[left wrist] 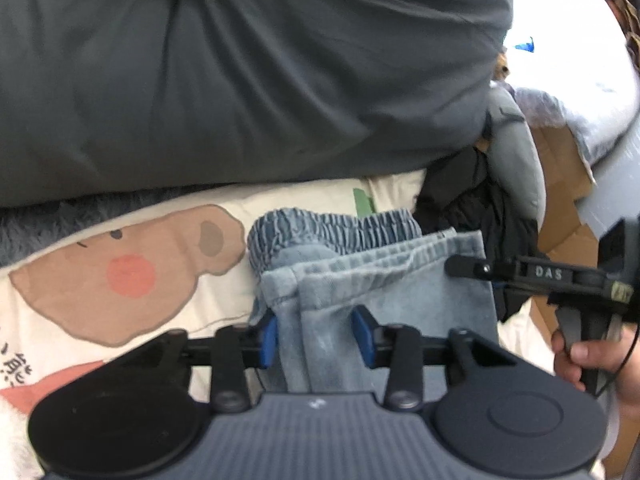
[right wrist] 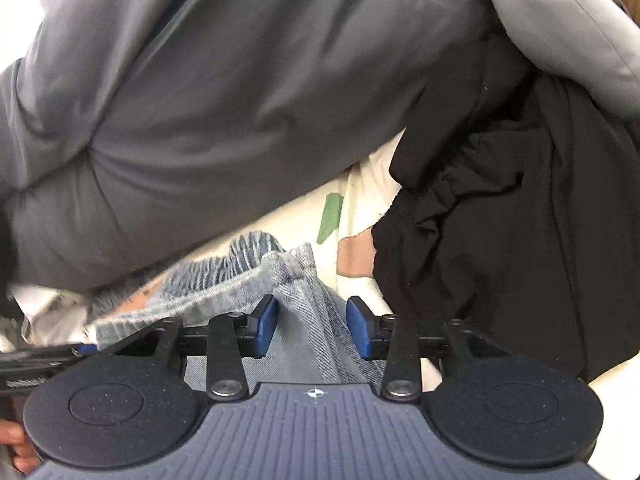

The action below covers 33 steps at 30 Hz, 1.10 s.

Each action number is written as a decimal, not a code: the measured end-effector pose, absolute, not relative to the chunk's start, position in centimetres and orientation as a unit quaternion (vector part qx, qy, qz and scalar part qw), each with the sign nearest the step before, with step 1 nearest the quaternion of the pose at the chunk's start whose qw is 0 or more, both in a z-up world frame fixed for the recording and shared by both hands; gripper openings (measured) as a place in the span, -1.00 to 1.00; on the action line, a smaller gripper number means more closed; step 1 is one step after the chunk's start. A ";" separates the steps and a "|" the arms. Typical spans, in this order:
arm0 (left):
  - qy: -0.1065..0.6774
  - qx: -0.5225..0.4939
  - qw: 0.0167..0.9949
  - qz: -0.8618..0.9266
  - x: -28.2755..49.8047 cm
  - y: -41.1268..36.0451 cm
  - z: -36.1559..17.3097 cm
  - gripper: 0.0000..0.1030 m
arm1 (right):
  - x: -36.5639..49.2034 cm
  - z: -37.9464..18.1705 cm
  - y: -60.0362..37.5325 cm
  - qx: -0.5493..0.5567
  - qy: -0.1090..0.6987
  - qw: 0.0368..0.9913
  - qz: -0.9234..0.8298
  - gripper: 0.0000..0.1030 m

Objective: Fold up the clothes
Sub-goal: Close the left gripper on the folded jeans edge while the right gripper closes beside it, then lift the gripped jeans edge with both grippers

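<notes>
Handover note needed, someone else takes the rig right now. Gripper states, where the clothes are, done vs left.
Left gripper: open, denim between the pads, no squeeze visible.
Right gripper: open, over the same garment's other edge.
Light blue jeans: folded into a small bundle on the cartoon-print sheet, elastic waistband at the far end.
Black garment: crumpled to the right, unfolded.
Grey duvet: behind.
Left: tidy the jeans, then fold the black piece.

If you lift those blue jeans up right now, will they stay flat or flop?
The jeans would probably flop: the denim already creases and bunches between the left gripper pads. The folded layers may slide apart. The gathered waistband looks soft too.
</notes>
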<state>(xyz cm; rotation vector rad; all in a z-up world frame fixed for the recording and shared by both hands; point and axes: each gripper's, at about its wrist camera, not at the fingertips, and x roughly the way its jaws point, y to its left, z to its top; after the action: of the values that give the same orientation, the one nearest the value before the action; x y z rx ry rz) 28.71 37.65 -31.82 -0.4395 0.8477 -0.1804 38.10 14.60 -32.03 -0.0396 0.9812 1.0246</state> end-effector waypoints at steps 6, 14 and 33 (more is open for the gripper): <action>0.395 -0.196 0.894 -0.078 27.9 36.8 -30.4 -0.74 | 37.5 -31.2 15.0 -0.014 0.432 0.759 0.487 -0.74; 0.376 -0.163 0.906 -0.111 28.5 35.6 -27.0 -0.79 | 36.9 -27.2 12.6 -0.001 0.400 0.789 0.466 -0.80; 0.490 -0.201 0.840 -0.118 38.3 37.3 -33.7 -0.76 | 39.7 -28.4 16.3 -0.034 0.431 0.828 0.356 -0.83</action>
<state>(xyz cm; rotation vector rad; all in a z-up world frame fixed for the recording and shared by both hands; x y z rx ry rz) 38.30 37.35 -33.67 -0.4249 1.0366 -0.2501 39.70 16.32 -28.44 -0.0728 0.9155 0.7562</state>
